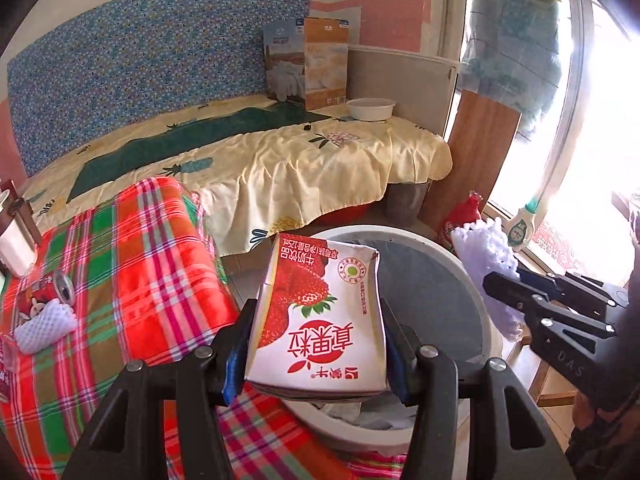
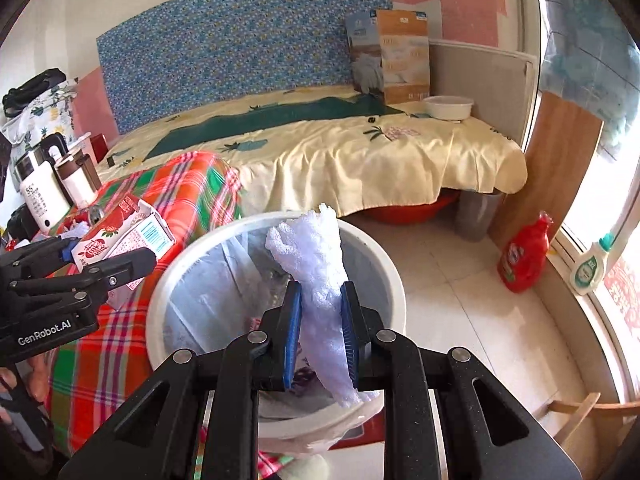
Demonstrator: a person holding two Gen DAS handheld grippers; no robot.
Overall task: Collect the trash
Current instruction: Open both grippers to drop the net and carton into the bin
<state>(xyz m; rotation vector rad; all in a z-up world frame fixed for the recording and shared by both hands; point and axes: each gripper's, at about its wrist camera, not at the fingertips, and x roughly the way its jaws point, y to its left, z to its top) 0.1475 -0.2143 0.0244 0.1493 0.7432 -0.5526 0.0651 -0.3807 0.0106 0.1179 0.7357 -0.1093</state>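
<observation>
Gripping carton [image 1: 320,320] in left fingers [image 1: 236,364], foam [image 2: 320,280] in right.

A table [image 1: 132,248] under a red-and-green plaid cloth carries a crushed red can [image 1: 48,292] and a white foam net [image 1: 44,322] just beside it — a white kettle [image 2: 40,196] and a cup [image 2: 78,184] stand at its far end. The tiled floor [image 2: 444,276] bears a white bin [image 2: 384,272] and a red bottle [image 2: 524,256].

Open bin mouth [image 2: 276,220] beside table [image 2: 120,320]
</observation>
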